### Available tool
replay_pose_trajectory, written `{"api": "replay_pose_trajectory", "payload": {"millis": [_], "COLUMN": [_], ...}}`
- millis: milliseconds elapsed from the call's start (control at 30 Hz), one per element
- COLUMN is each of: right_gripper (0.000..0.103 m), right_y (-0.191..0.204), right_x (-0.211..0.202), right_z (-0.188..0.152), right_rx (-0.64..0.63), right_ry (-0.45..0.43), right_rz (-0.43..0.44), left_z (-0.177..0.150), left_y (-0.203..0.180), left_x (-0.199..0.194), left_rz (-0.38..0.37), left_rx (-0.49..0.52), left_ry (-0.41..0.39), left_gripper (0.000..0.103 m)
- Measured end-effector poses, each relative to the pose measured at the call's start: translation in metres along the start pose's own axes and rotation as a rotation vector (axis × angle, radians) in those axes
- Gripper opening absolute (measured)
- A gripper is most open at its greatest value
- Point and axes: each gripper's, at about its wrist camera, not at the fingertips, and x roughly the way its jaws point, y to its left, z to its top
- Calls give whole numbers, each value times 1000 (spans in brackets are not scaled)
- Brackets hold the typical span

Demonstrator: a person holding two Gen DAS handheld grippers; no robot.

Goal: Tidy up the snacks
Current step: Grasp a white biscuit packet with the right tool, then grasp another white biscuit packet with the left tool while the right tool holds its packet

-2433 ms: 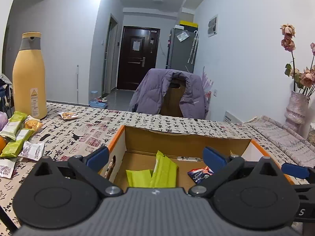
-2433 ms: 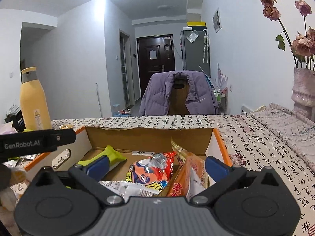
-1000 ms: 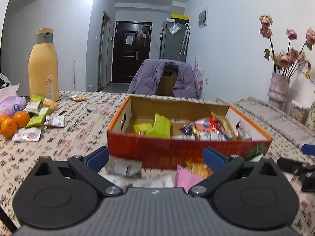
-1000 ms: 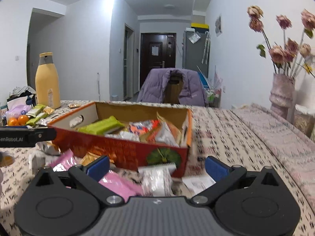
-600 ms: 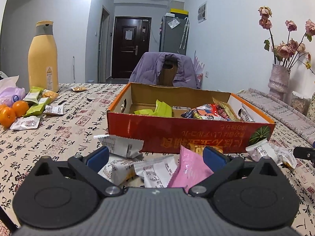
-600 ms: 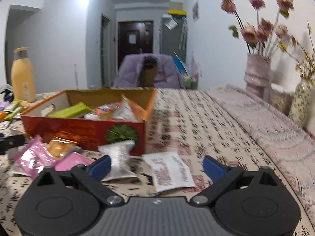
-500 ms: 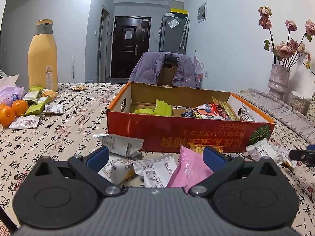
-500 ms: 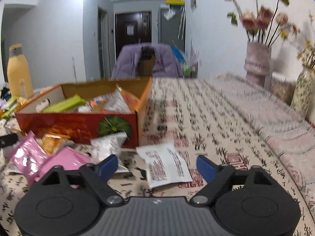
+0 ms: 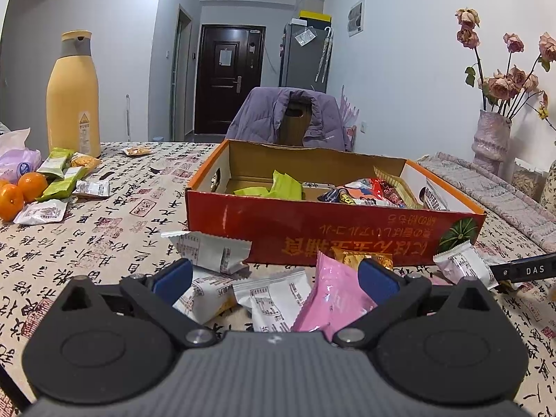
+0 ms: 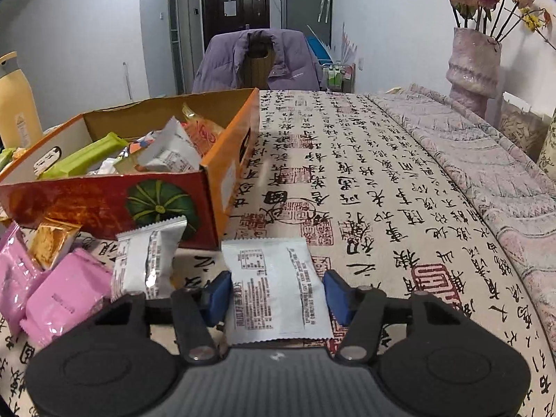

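Right gripper (image 10: 276, 293): narrower than half a second ago; pads astride flat white packet (image 10: 274, 292), contact unclear
Left gripper (image 9: 274, 279): unchanged, wide open, empty
Box (image 10: 114, 201): unmoved

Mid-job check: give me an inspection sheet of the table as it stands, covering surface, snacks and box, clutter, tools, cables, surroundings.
Surface: tablecloth printed with calligraphy covers the table.
Job's things: cardboard box partly filled with snacks; loose packets in front of it, including a flat white packet, a standing white packet and pink packets.
Clutter: oranges and green bars at far left; yellow bottle behind them.
Grippers: right tool open, its fingers either side of the flat white packet; left tool open over the pile.
Cables: nothing seen.
Surroundings: vase of flowers; chair with purple jacket.
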Motion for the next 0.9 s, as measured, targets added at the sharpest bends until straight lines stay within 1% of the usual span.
{"api": "replay_pose_trajectory", "payload": {"millis": [167, 400, 533, 667, 733, 800, 900], "right_gripper": [54, 54, 54, 54, 54, 54, 54], "right_y": [1, 14, 23, 23, 21, 22, 21], "right_x": [-8, -43, -60, -71, -72, -74, -75], "right_z": [-1, -6, -9, -12, -13, -15, -20], "right_rx": [16, 30, 17, 44, 54, 63, 72], "right_ry": [-40, -203, -264, -288, -290, -290, -288], "right_rz": [-5, -23, -21, -9, -6, -5, -5], "left_z": [0, 1, 6, 12, 15, 17, 17], "left_y": [1, -1, 9, 27, 37, 46, 53], "left_x": [0, -3, -5, -6, -3, 2, 10], "left_rz": [2, 8, -13, 26, 38, 35, 51], "left_rx": [-3, 7, -9, -8, 5, 20, 61], "left_ry": [1, -9, 17, 29, 62, 98, 129], "left_gripper": [103, 103, 103, 103, 103, 103, 103]}}
